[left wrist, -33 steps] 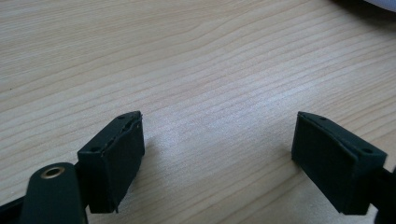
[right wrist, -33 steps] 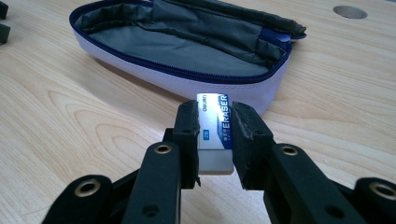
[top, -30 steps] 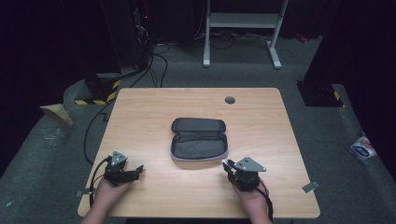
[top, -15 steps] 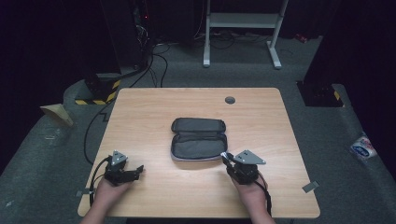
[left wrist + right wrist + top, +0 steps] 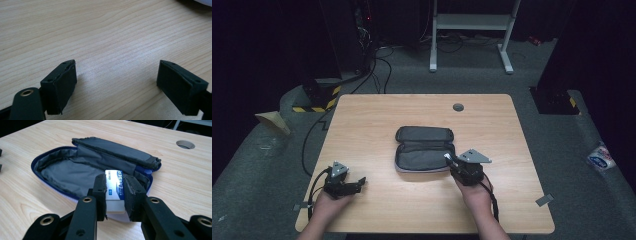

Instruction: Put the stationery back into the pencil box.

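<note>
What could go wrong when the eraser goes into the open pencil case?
1. The right tool pinches the eraser only by its narrow sides, so it might slip or twist out before reaching the pencil case.
2. The case's floppy lid and zipper rim sit close by; the tool could snag them and drag the case, since the left tool rests open on the table, away from the case.

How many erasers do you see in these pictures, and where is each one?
1. The eraser is clamped between the jaws of the right gripper, at the near edge of the open pencil case. Others may be hidden under the case's folded flap.
</note>
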